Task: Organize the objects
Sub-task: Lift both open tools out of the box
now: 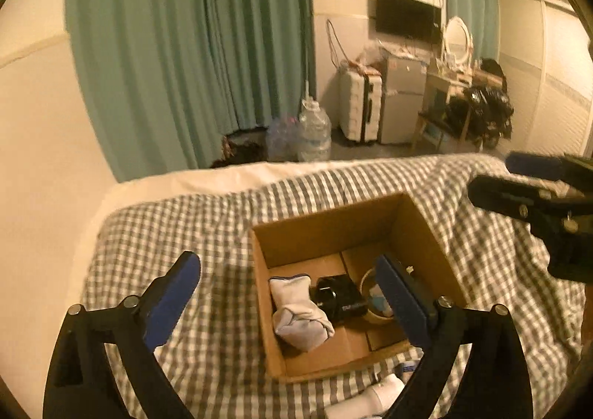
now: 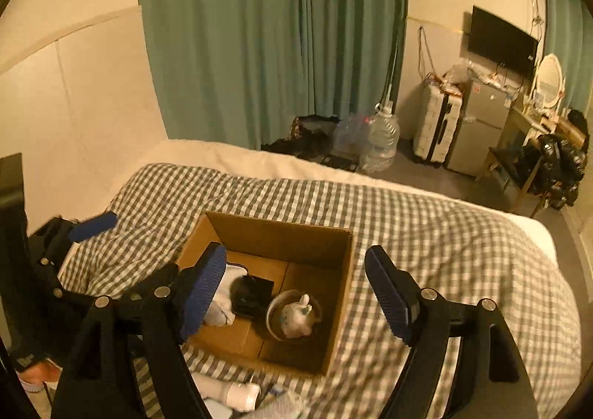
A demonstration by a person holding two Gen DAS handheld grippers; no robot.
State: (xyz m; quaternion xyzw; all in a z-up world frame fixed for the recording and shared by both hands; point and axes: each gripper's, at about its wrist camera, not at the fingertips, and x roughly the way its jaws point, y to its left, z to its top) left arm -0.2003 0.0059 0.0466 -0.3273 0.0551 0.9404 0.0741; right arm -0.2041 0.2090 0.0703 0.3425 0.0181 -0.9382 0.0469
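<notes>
An open cardboard box (image 1: 411, 230) (image 2: 341, 293) sits on the checked bedspread. Inside it lie a white cloth bundle (image 1: 300, 311) (image 2: 226, 293), a black camera-like object (image 1: 339, 296) (image 2: 252, 295) and a round bowl (image 1: 370, 298) (image 2: 274, 319) holding a small white figurine (image 2: 296, 315). My left gripper (image 1: 292, 304) hangs above the box's near left side, open wide with nothing between its pads. My right gripper (image 2: 296, 296) hovers over the box, also open and empty. It shows at the right edge of the left wrist view as the right gripper (image 1: 519, 178).
White rolled items (image 1: 378, 393) (image 2: 237, 395) lie on the bedspread (image 1: 178, 219) (image 2: 444, 233) in front of the box. Beyond the bed stand a water jug (image 1: 315, 130), a suitcase (image 1: 361, 107), a small fridge (image 1: 402, 96) and green curtains (image 1: 185, 48). A wall runs along the left.
</notes>
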